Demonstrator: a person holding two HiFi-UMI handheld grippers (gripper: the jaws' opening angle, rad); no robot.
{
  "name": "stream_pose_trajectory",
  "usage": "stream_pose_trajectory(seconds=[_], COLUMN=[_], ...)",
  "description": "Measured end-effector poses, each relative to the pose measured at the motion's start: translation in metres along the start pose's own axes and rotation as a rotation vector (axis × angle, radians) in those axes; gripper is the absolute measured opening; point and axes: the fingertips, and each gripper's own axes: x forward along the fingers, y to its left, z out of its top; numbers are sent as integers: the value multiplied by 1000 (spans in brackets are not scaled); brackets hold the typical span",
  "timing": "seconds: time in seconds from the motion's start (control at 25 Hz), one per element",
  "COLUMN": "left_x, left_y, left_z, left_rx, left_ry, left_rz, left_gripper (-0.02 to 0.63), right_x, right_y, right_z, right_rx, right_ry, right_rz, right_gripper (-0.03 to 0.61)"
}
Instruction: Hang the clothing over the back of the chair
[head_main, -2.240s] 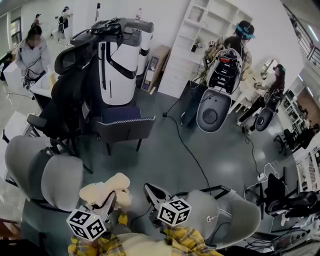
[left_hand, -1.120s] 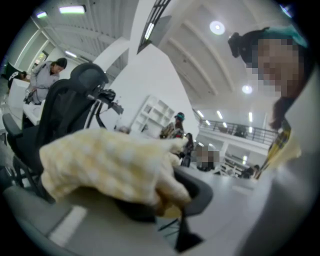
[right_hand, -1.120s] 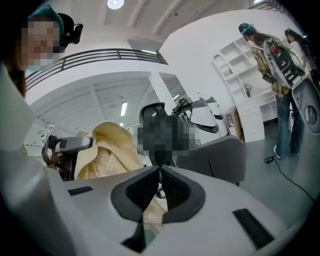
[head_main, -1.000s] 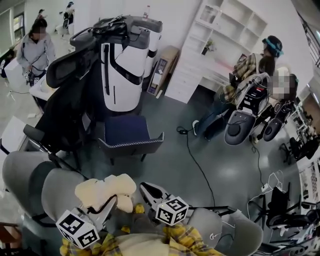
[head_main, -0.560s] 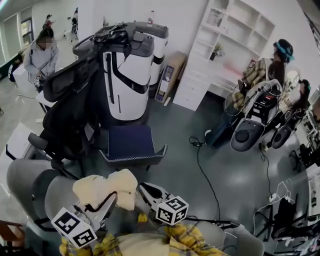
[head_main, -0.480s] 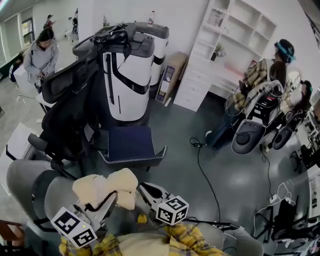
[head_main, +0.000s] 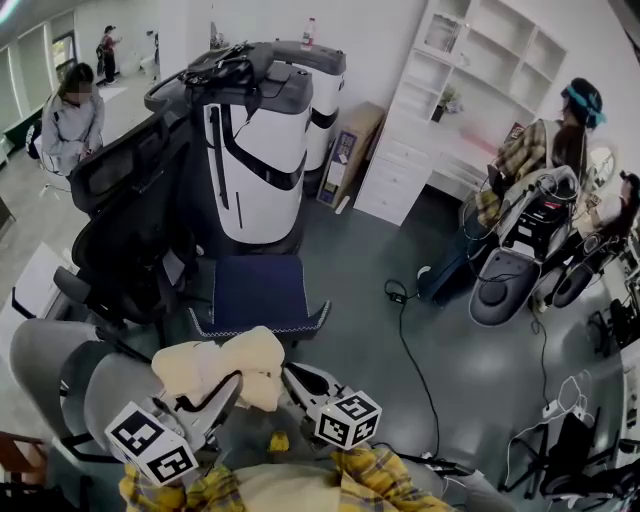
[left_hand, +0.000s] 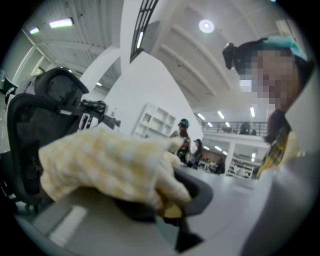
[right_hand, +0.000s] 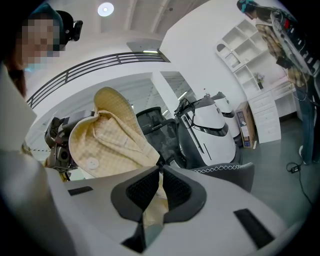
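**Both grippers clamped on the yellow garment, now right at the navy chair**

- Right gripper (right_hand: 159, 172): in its own view the dark ribbed pads are closed together on a fold of pale cloth, which runs down between them. Seen from the head camera, this gripper (head_main: 296, 379) sits at near centre.
- Left gripper (left_hand: 170, 212): jaws drawn in on the same cloth, which bunches over and hides most of the upper jaw. In the head view the left gripper (head_main: 222, 388) lies just left of the right one.
- Yellow checked garment (head_main: 218, 364): a bundle held between the two grippers, off any surface. The right gripper view shows the garment (right_hand: 107, 142) with a collar-like fold and one button. In the left gripper view it (left_hand: 105, 160) fills the middle.
- Change since the earliest frame: the garment then sat well short of the navy-seated chair (head_main: 256, 290). Now its far edge meets the chair's near rim in the picture; contact cannot be judged.
- The grey chair at near right has gone from view. The grey chairs (head_main: 60, 375) at near left remain.
- Beyond, on the left, a black office chair (head_main: 130, 225). Behind the navy seat, a white-and-black machine (head_main: 255, 150).
- White shelving (head_main: 470, 70) stands at far right.
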Motion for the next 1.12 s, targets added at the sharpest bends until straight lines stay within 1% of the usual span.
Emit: stream_pose_trajectory(seconds=[0.16, 0.24, 0.44, 0.52, 0.6, 0.8, 0.92, 1.12], left_x=[18, 26, 52, 61, 70, 94, 110, 130], left_y=[12, 15, 17, 18, 24, 48, 67, 93], left_z=[-5, -5, -1, -3, -6, -13, -5, 21], left_rx=[-32, -33, 24, 32, 21, -35, -44, -41], left_ry=[10, 18, 45, 56, 66, 91, 89, 51], left_rz=[18, 20, -7, -30, -51, -88, -109, -143], left_gripper=[60, 60, 60, 60, 60, 60, 60, 60], right_x=[-2, -3, -2, -2, -2, 1, 10, 30], right_y=[-11, -16, -28, -33, -39, -59, -70, -83], right_z=[6, 9, 12, 12, 14, 23, 32, 48], right_rx=[7, 13, 19, 20, 17, 24, 21, -10], right_ry=[-12, -19, -32, -37, -44, -61, -66, -68], right_rz=[-2, -4, -23, -39, -62, -129, -163, -205], right_gripper=[15, 15, 15, 15, 15, 15, 15, 15])
